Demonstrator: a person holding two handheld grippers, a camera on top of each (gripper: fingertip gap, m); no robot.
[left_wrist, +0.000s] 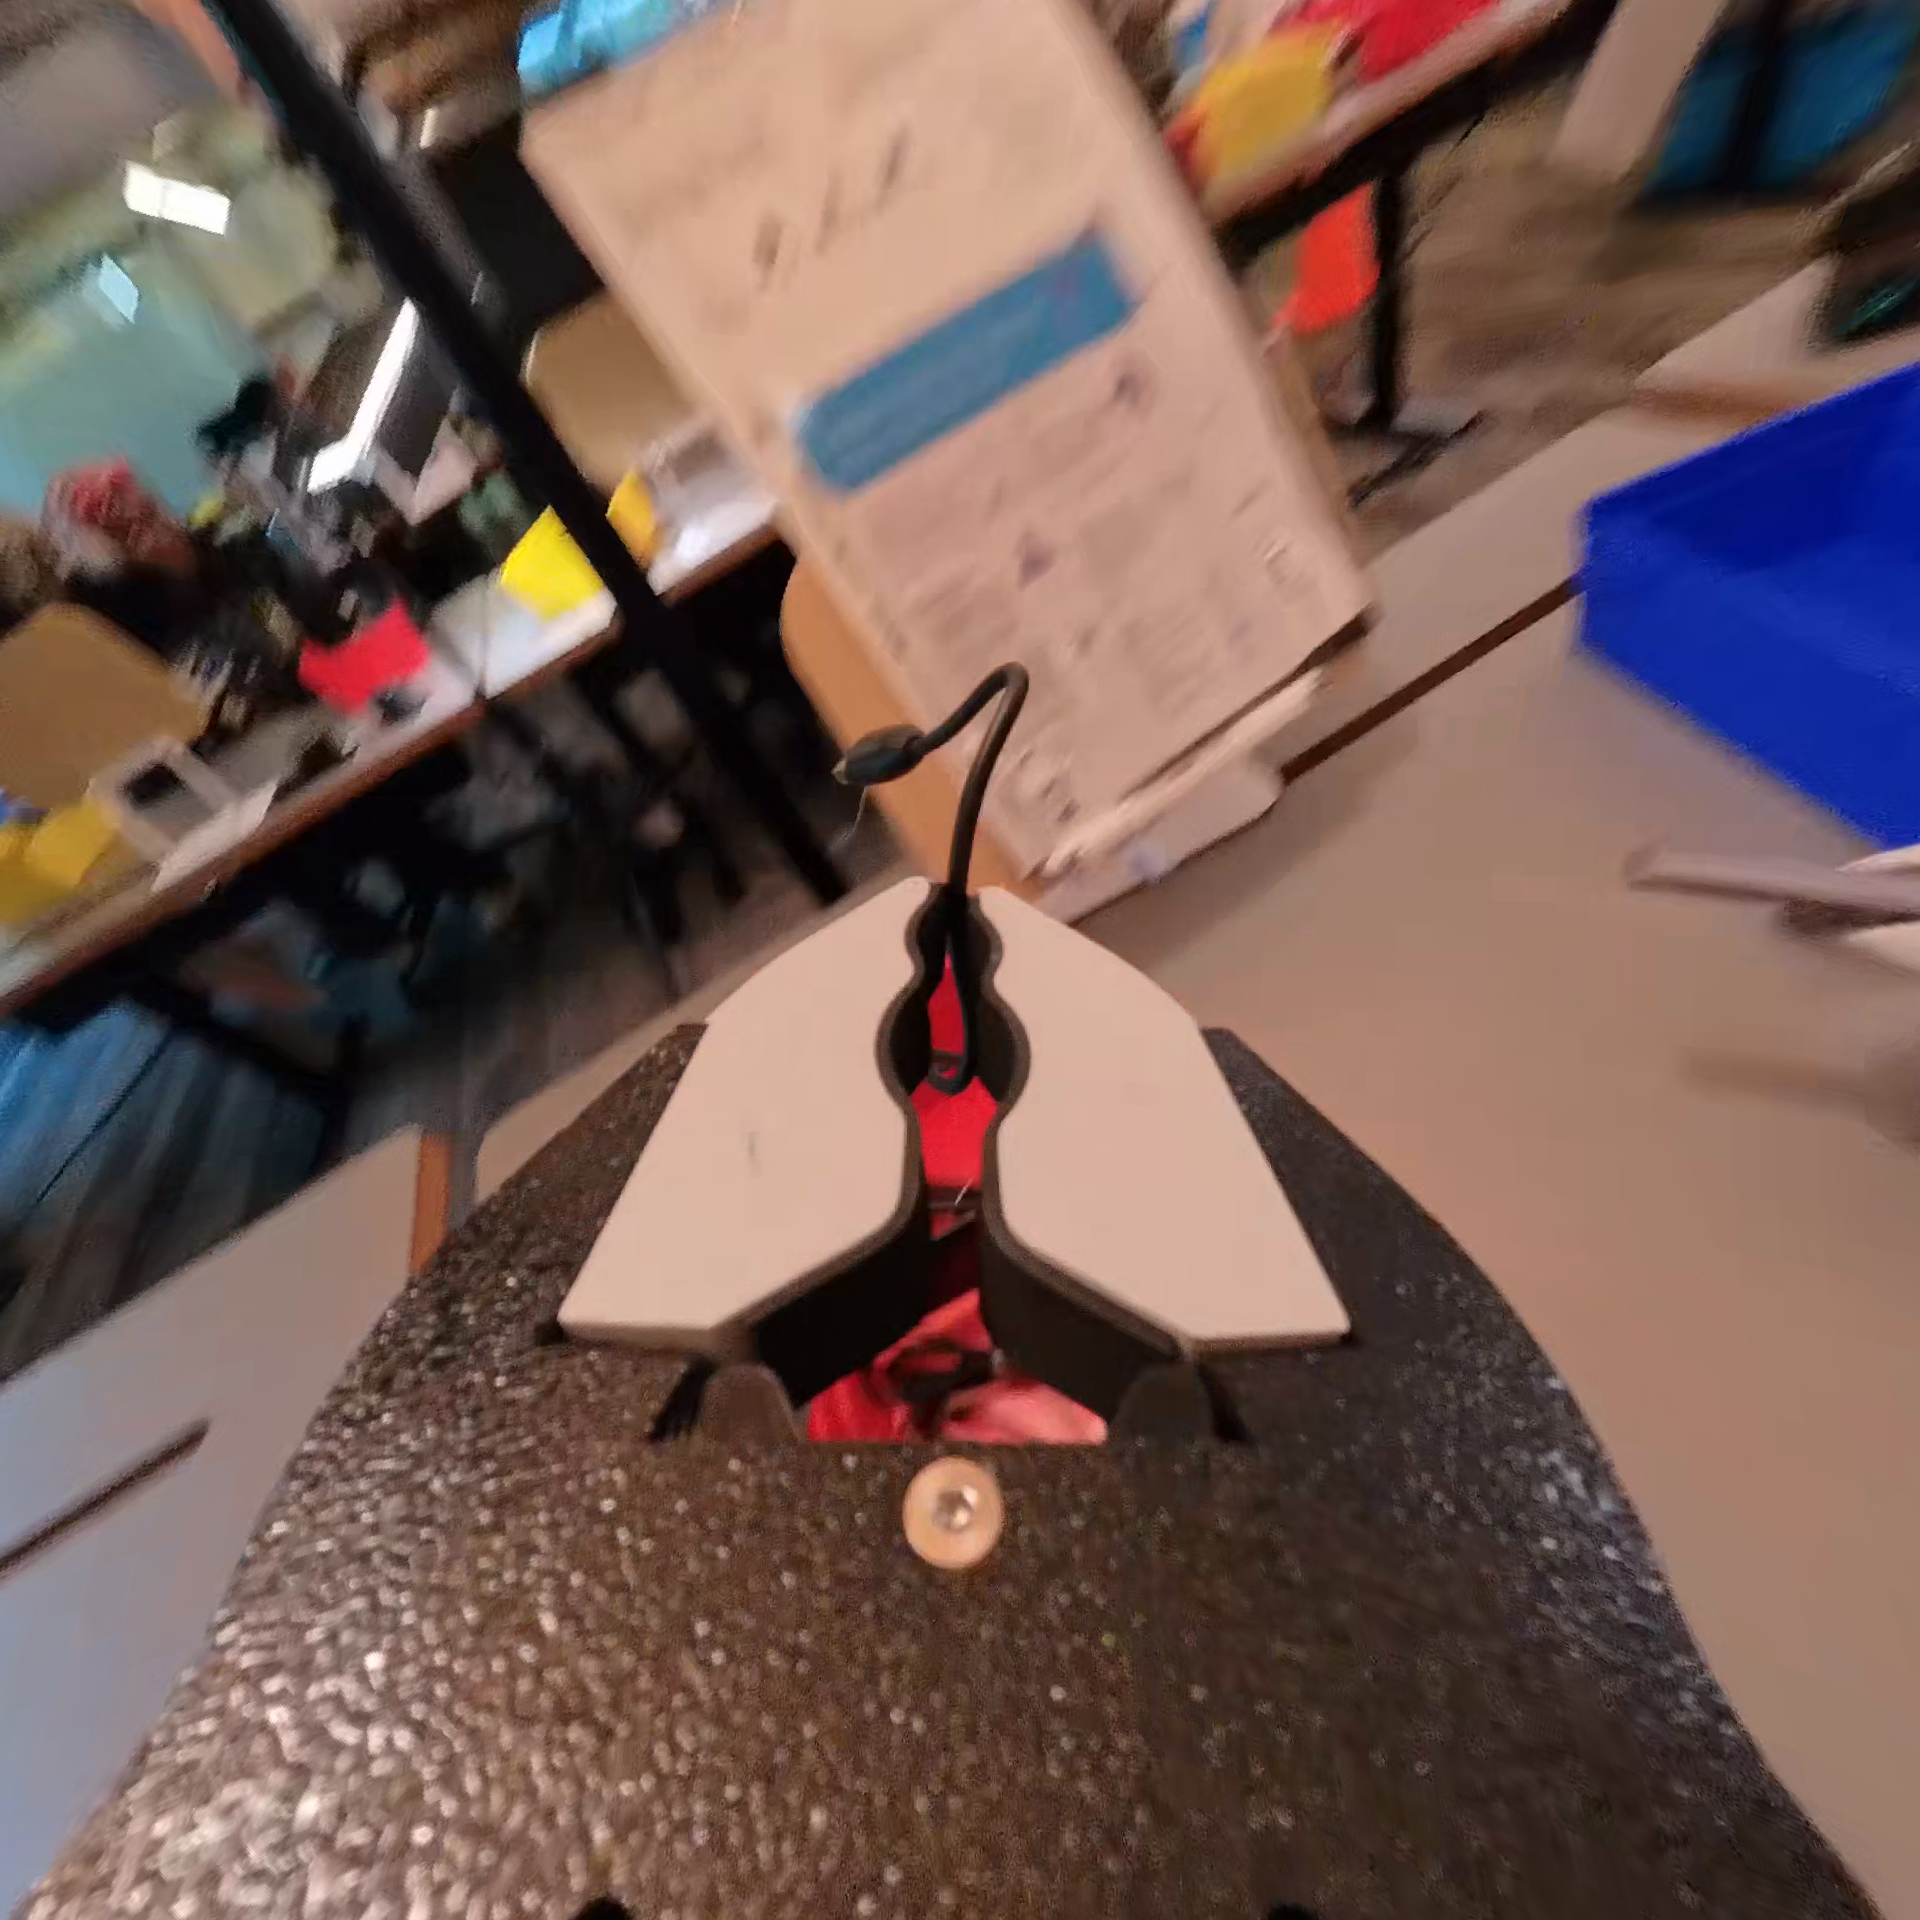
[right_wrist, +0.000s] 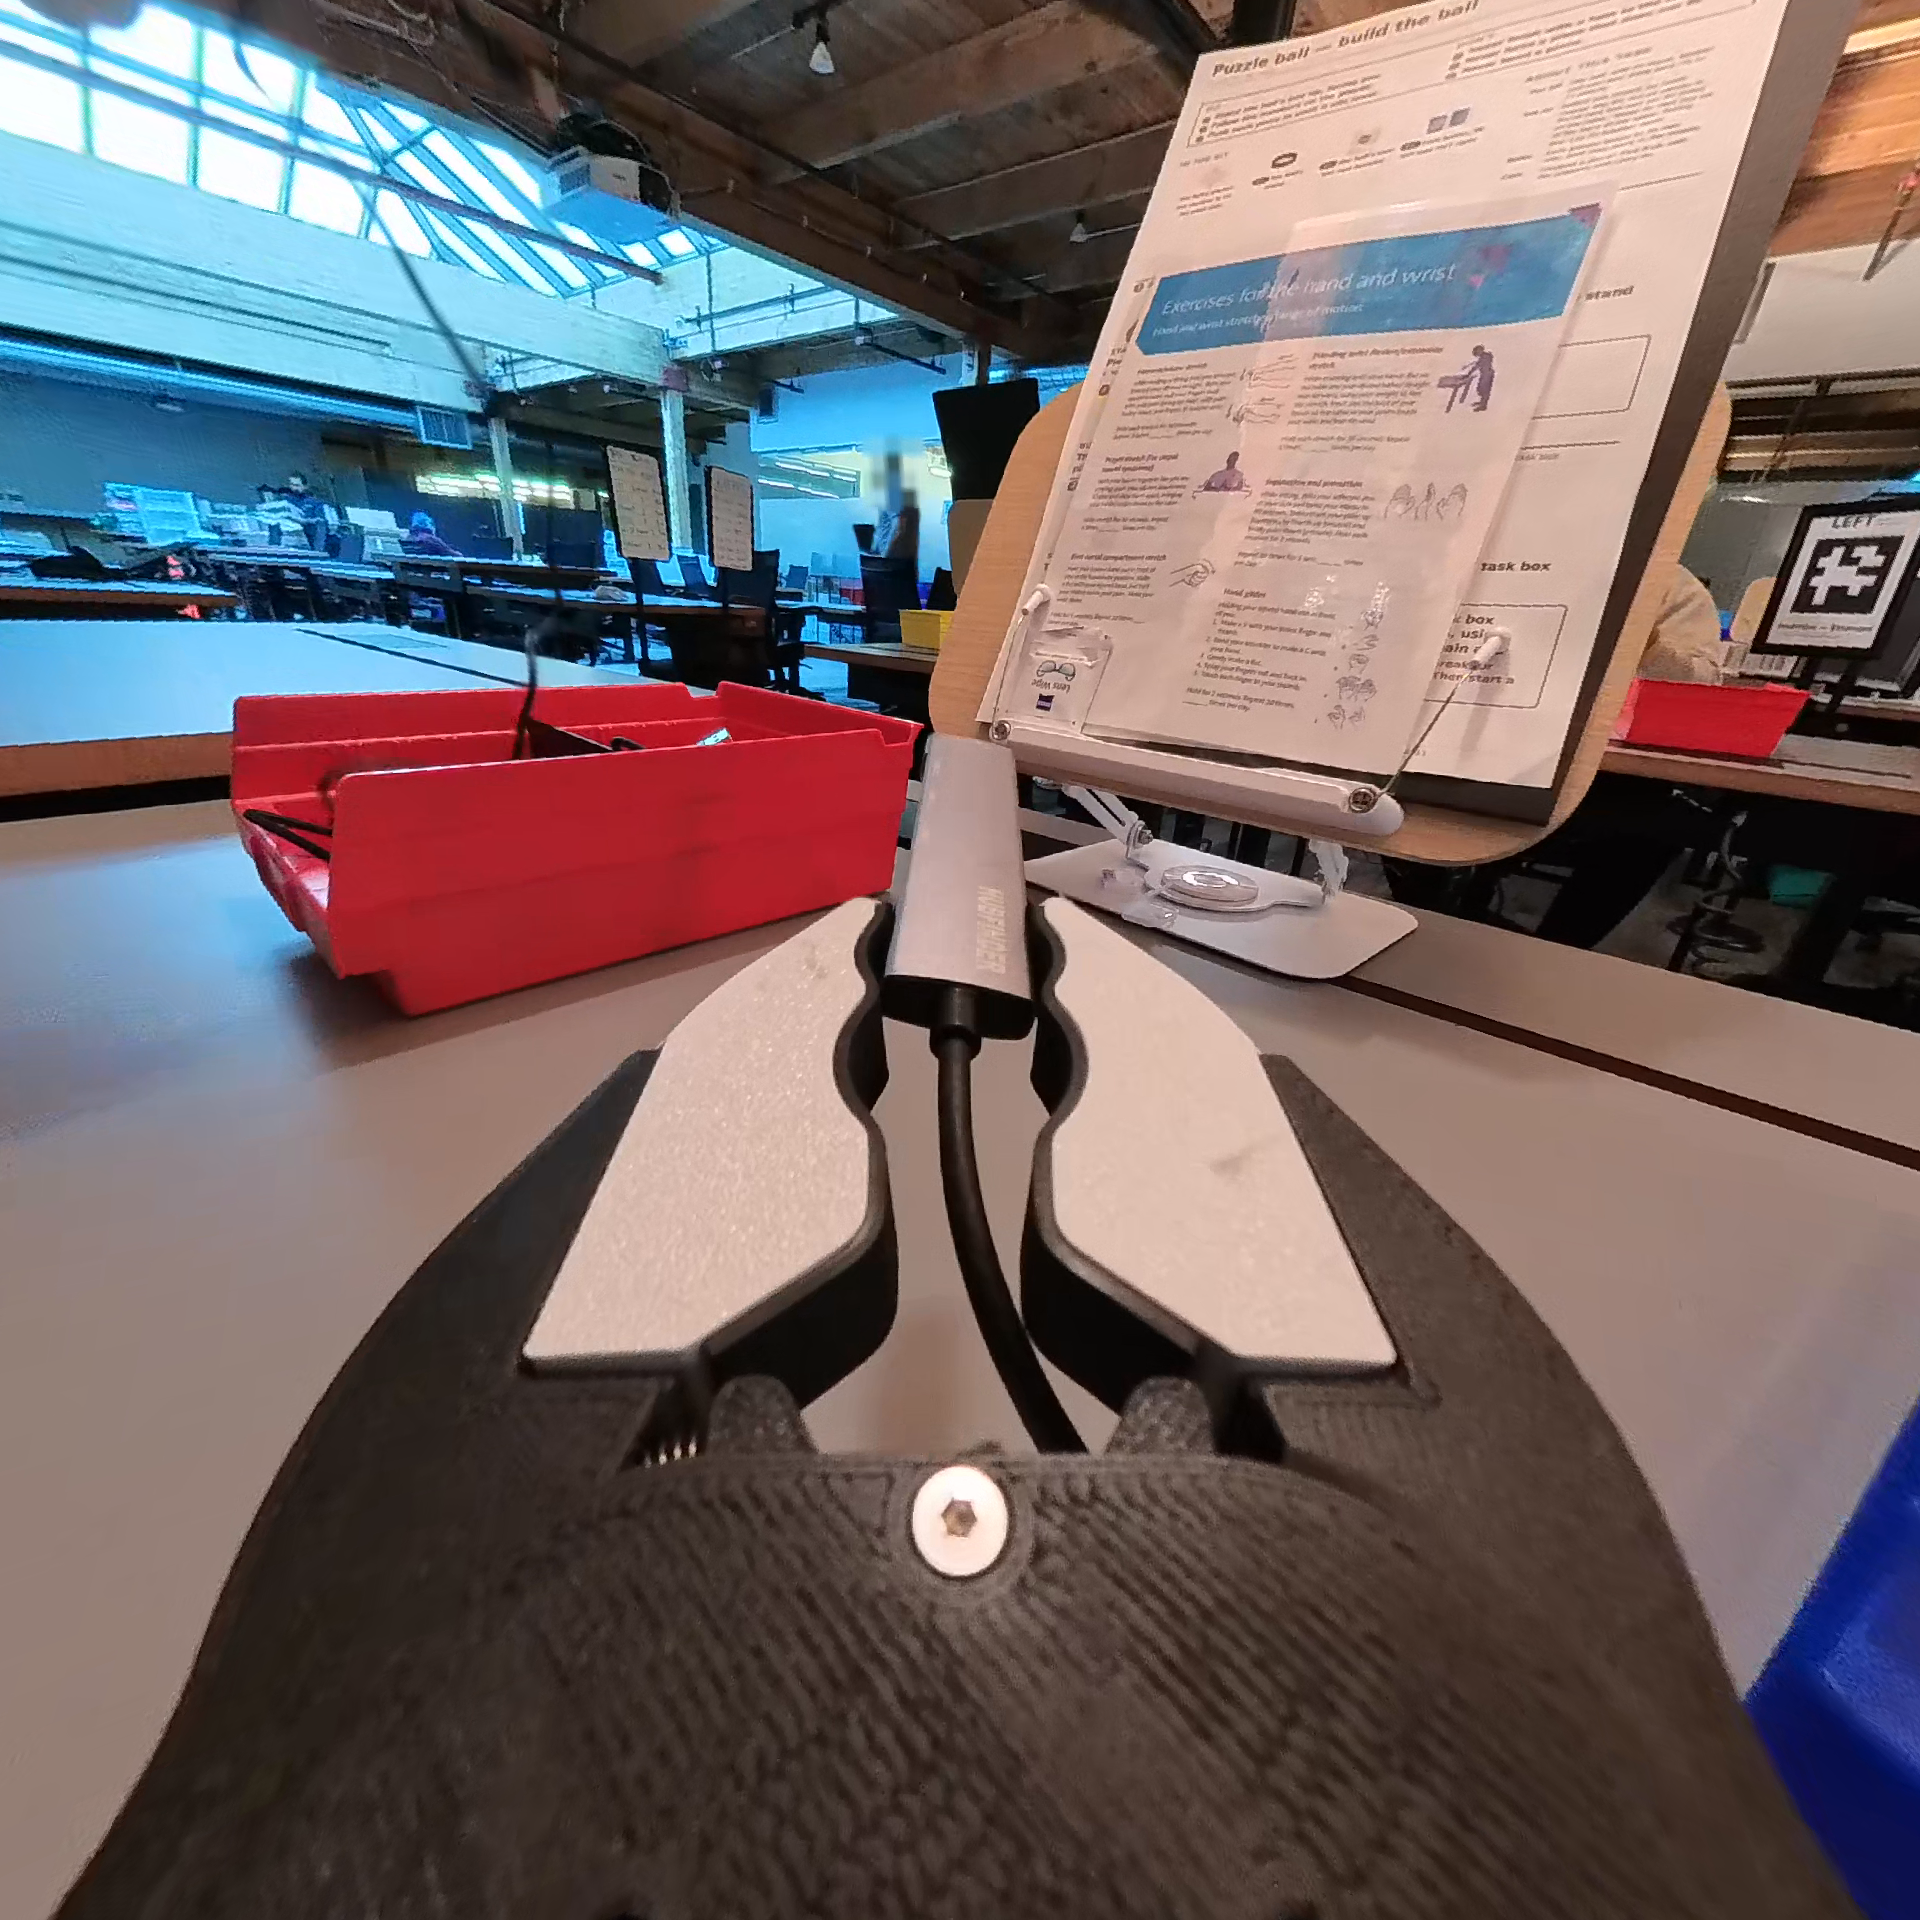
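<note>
Left gripper (left_wrist: 951, 904) fingers pinch a thin black cable (left_wrist: 977, 769) with small plug; right gripper (right_wrist: 956, 925) fingers clamp a slim grey hub (right_wrist: 961, 883), centre frame.

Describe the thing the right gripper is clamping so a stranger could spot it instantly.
Start at the grey table, between the red bin and the tilted document stand. There the right gripper pinches a slim grey metal adapter bar. Unlike everything nearby, a thick black cable trails from its end.
</note>
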